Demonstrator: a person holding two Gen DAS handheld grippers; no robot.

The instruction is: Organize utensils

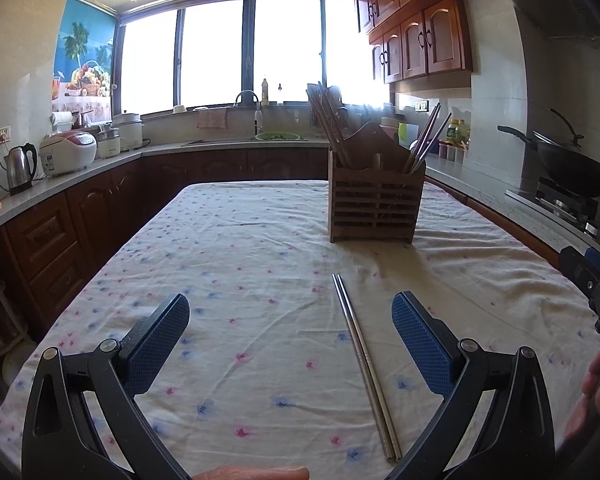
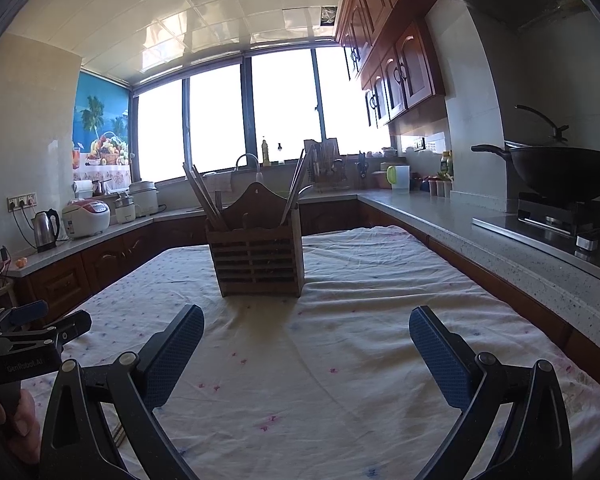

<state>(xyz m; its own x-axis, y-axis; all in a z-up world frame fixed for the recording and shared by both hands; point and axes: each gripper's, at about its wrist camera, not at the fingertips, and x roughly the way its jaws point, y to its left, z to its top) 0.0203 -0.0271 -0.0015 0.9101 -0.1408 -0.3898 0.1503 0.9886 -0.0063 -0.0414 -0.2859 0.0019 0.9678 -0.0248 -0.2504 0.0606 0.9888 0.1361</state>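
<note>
Between the spread fingers of the left claw (image 1: 290,334), nearer its right finger, a pair of metal chopsticks (image 1: 365,364) is seen lying flat on the cloth-covered worktop (image 1: 228,264), the two sticks side by side and touching along their length. Nothing is held by this claw; its blue pads (image 1: 158,338) are set wide apart. The near ends of the chopsticks are partly cut off by the claw's right arm at the bottom of the left wrist view.

Ahead of the left claw and a little to its right, a slatted wooden utensil holder (image 1: 376,204) stands upright on the cloth. Wooden chopsticks (image 1: 327,122) lean out of its left compartment and metal ones (image 1: 426,140) out of its right; what lies lower inside cannot be made out through the slats.

The right claw (image 2: 306,354) is likewise empty, its fingers well apart, with the holder (image 2: 258,258) straight ahead of it and bare cloth between its pads. The chopsticks on the cloth are hidden from this view; only a dim striped edge shows behind the left finger's arm, too unclear to identify. The left claw (image 2: 40,326) is cut off at the left edge there, and the right claw (image 1: 592,280) is partly seen at the right edge of the left view. Window glare washes out the far counter.
</note>
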